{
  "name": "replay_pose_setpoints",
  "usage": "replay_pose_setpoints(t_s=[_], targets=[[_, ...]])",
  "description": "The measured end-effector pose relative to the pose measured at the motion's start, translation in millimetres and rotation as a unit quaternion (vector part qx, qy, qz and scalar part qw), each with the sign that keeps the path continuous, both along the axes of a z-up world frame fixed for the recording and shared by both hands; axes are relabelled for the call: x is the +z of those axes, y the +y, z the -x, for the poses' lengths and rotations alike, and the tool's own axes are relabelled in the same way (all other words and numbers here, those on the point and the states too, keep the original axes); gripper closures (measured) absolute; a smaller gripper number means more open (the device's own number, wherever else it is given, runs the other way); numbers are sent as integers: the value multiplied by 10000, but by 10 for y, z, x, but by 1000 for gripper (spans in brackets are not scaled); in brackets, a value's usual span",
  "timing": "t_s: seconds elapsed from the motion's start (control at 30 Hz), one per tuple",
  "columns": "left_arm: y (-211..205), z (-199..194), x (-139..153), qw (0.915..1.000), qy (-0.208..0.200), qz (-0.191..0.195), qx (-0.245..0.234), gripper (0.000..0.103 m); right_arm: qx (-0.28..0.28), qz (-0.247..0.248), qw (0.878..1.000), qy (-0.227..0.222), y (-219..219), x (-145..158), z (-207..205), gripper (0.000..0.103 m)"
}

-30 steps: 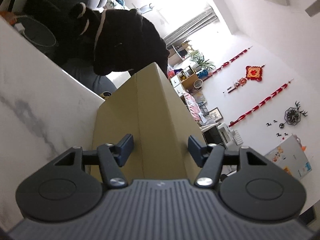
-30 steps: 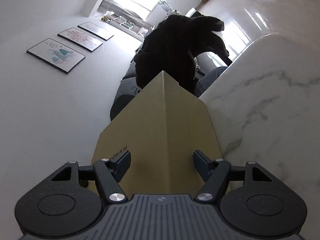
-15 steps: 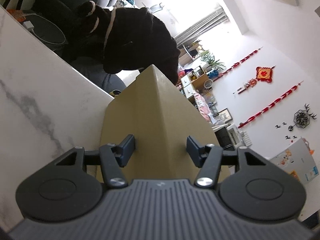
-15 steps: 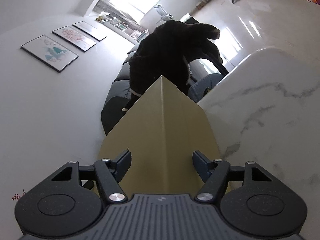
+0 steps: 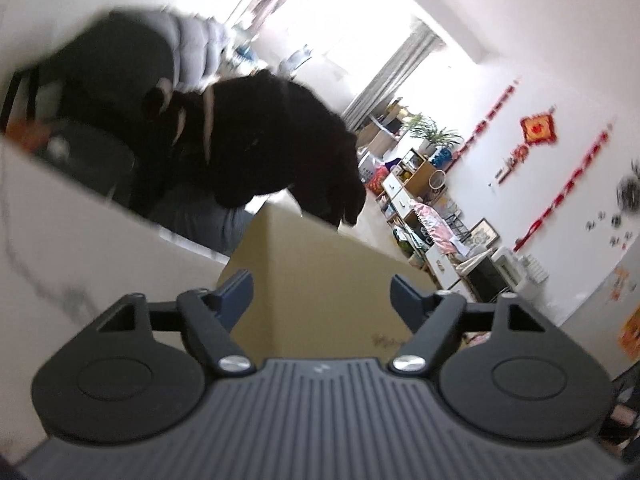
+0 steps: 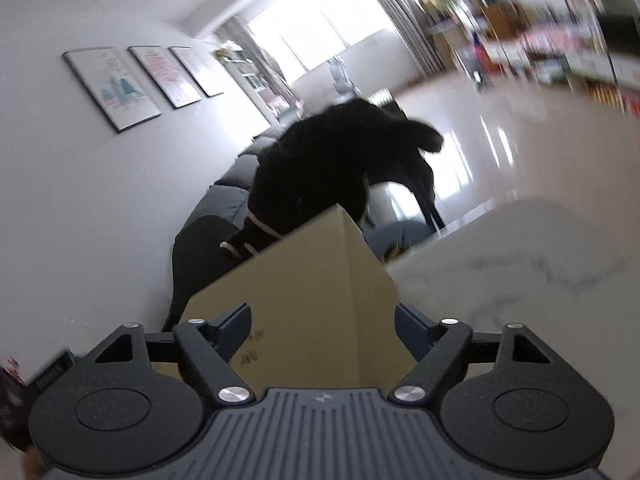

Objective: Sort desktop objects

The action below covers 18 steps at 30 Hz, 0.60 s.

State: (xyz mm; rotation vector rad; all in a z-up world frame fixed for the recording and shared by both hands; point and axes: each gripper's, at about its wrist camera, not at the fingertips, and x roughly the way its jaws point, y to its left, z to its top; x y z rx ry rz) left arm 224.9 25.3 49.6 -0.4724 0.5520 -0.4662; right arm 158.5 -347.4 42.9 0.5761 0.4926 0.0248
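Now, in both wrist views a tan box (image 5: 320, 280) fills lower centre, its long axis running away from the camera, one vertical edge pointing straight back between the fingers. Left gripper (image 5: 322, 294): fingers (image 5: 236, 294) apart, have just been opening; box corner between them, pads off its faces, as far as blur allows. Right gripper (image 6: 322, 320): fingers (image 6: 236, 322) likewise apart, just been opening, box (image 6: 320, 296) between, pads clear. White marbled worktop (image 5: 60, 248) at left in left view, at right (image 6: 540, 280) in right view. Dark plush figure (image 5: 260, 140) behind box, upper centre.
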Motion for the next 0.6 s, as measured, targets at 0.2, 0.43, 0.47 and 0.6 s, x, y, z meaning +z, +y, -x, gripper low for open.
replay_pose_setpoints(t_s=[0.2,0.43,0.47,0.6], targets=[[-374,-137,79,9973,-208,-670,-220,23,19,802,9968,-24,298,95,-240,16],[-481,-269,-37,9948,-42,-998,-201,19,-46,1503,9885,157,553,31,-615,13],[-483,-275,-56,9948,6,-1001,-197,19,-47,1557,9876,173,573,17,-652,12],[-513,-253,-57,9942,-20,-1054,-209,13,3,1513,9879,346,601,-56,-772,10]])
